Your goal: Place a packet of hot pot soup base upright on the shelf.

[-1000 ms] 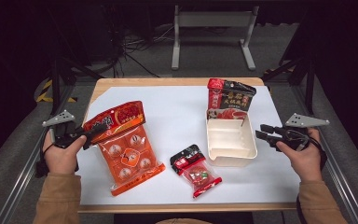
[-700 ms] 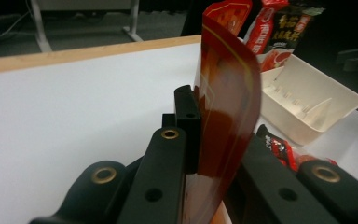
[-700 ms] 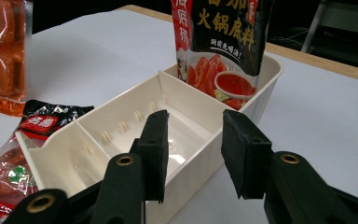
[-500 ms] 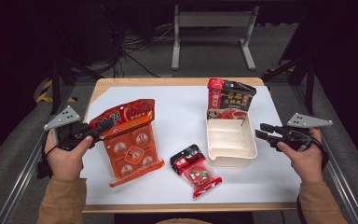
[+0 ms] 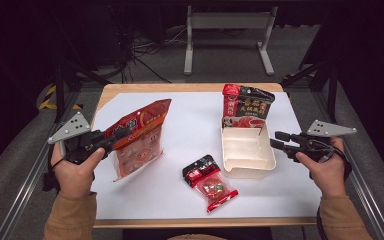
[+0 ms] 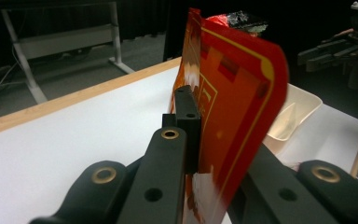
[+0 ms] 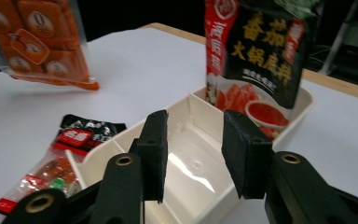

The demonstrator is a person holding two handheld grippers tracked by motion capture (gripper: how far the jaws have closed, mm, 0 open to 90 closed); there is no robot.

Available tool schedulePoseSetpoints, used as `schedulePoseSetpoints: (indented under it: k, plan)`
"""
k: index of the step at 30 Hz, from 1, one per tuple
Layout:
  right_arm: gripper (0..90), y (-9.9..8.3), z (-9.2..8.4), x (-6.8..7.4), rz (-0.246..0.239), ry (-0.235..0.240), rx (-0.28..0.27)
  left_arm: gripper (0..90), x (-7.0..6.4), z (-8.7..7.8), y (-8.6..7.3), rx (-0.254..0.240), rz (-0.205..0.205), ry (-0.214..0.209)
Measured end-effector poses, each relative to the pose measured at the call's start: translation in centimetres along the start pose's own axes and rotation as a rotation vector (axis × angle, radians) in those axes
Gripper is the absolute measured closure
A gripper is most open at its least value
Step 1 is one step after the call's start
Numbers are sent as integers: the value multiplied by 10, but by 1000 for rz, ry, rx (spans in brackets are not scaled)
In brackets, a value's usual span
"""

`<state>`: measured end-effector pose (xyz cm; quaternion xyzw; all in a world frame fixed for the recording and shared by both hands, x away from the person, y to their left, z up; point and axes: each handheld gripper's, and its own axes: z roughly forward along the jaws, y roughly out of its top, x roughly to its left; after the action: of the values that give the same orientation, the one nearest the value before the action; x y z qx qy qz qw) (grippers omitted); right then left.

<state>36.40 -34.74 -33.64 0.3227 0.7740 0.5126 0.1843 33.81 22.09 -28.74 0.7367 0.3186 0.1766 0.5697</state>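
Orange snack bag (image 5: 139, 137) is clamped upright in the left tool (image 5: 111, 140), left-center of frame; right tool (image 5: 276, 140) sits loose beside the white tray (image 5: 247, 167), gripping nothing.

small red packet (image 5: 210, 183) flat near front edge | dark sauce pouch (image 5: 245, 107) upright in cream tray (image 5: 247, 162)

Large orange-red foil snack pouch (image 5: 139, 134): glossy plastic film, creased, light glinting off it. Left claw (image 6: 193, 126): matt black plastic, brass-coloured rivets. Cream rectangular plastic tray (image 5: 247, 150): smooth, shiny inside. In the tray's far end, black-and-red sauce pouch (image 5: 246, 106): glossy film. Tabletop (image 5: 190, 88): pale wood rim, matt white paper-like sheet on it.
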Motion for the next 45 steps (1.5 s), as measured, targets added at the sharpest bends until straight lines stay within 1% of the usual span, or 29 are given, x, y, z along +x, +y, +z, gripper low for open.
schedulePoseSetpoints:
  k: [3,6,12,14,15,21,24,28,30,34,38,40,44,45]
  plan:
    - [608,6,0,7,-16,21,-8,900,0,0,1,-6,-2,-3]
    - [604,12,2,13,-26,48,-18,900,-2,1,4,-20,10,-23]
    - [585,23,12,28,-54,95,-16,900,-9,5,11,-36,31,-68]
    - [580,25,14,30,-57,101,-16,900,-11,6,12,-37,33,-71]
    - [572,26,16,31,-58,107,-18,900,-12,8,13,-37,36,-79]
    - [509,40,33,43,-101,143,-12,900,-19,19,17,-49,40,-114]
    - [475,48,42,50,-123,164,-18,900,-23,24,20,-58,53,-135]
    - [462,58,53,58,-144,195,-23,900,-29,32,24,-70,62,-163]
    - [458,60,55,60,-149,199,-21,900,-31,34,25,-78,68,-167]
    - [412,64,64,64,-162,215,-23,900,-36,39,29,-90,81,-204]
    - [364,67,72,68,-173,224,-23,900,-40,42,34,-113,91,-230]
    - [342,68,76,69,-173,232,-26,900,-42,44,36,-128,90,-246]
    - [292,71,84,72,-181,244,-33,900,-46,47,37,-137,95,-265]
    - [287,71,86,73,-179,247,-32,900,-47,48,37,-138,104,-273]
